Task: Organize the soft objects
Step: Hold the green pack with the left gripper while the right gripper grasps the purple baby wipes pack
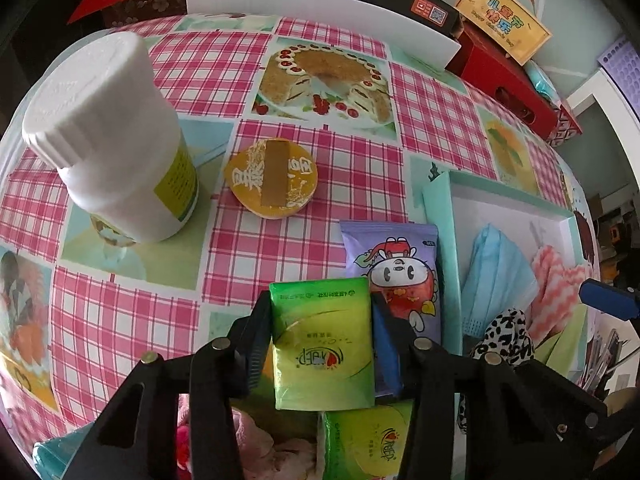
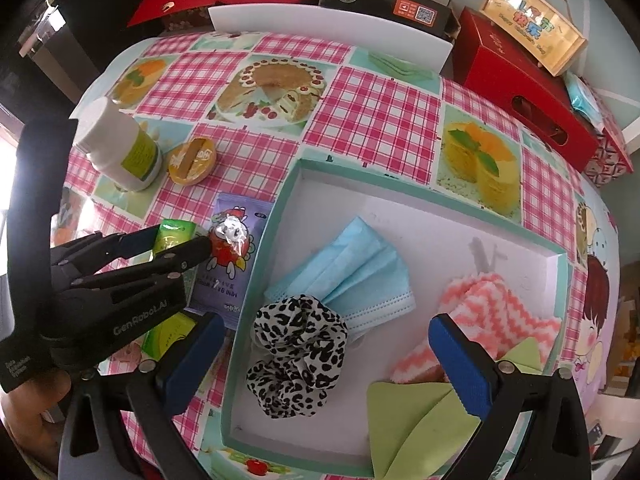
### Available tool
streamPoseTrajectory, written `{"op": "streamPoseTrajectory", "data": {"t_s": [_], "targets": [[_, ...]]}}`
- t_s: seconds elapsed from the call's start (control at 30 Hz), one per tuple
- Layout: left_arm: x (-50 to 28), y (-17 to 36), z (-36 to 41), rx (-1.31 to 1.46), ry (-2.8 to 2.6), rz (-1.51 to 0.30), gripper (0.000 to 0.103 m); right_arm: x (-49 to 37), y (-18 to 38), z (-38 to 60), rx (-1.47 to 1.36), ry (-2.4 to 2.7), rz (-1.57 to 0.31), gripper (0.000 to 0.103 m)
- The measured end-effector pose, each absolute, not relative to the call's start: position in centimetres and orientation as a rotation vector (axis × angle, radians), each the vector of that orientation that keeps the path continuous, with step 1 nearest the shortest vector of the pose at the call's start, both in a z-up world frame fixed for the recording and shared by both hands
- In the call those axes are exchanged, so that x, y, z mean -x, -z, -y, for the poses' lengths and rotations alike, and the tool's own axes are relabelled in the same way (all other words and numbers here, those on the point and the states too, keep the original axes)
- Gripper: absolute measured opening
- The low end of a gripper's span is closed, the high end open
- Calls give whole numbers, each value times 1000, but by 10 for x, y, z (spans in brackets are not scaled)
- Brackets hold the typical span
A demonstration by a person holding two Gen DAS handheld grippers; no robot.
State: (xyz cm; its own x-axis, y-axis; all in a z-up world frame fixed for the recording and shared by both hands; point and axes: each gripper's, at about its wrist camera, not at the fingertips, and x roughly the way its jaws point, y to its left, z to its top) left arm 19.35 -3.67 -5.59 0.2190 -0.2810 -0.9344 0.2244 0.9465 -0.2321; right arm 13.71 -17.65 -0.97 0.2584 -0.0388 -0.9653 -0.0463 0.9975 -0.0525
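Observation:
A green tissue pack [image 1: 322, 340] sits between the fingers of my left gripper [image 1: 320, 308], and both pads press on its sides, just left of the teal-rimmed tray [image 2: 400, 176]. Under it lie a second green pack [image 1: 368, 436] and a purple cartoon packet [image 1: 394, 264]. The right wrist view shows the left gripper [image 2: 180, 240] gripping the pack from the side. My right gripper [image 2: 326, 324] hangs open above the tray, which holds a blue face mask [image 2: 352, 272], a leopard scrunchie [image 2: 300, 352], a pink zigzag cloth [image 2: 500, 308] and a green cloth [image 2: 416, 420].
A white bottle [image 1: 112, 140] and a round yellow tin [image 1: 272, 178] stand on the checked tablecloth to the left. At the back are a white board [image 2: 328, 36], a black box [image 2: 384, 0], a red box [image 2: 520, 92] and a yellow gift box [image 2: 532, 24].

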Motion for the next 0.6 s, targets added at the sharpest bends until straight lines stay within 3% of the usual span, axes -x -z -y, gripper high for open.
{"op": "streamPoseTrajectory", "data": {"t_s": [0.6], "targets": [[-190, 19, -35, 194, 206, -1196, 48, -157, 3, 122, 99, -167, -1264, 103]]}}
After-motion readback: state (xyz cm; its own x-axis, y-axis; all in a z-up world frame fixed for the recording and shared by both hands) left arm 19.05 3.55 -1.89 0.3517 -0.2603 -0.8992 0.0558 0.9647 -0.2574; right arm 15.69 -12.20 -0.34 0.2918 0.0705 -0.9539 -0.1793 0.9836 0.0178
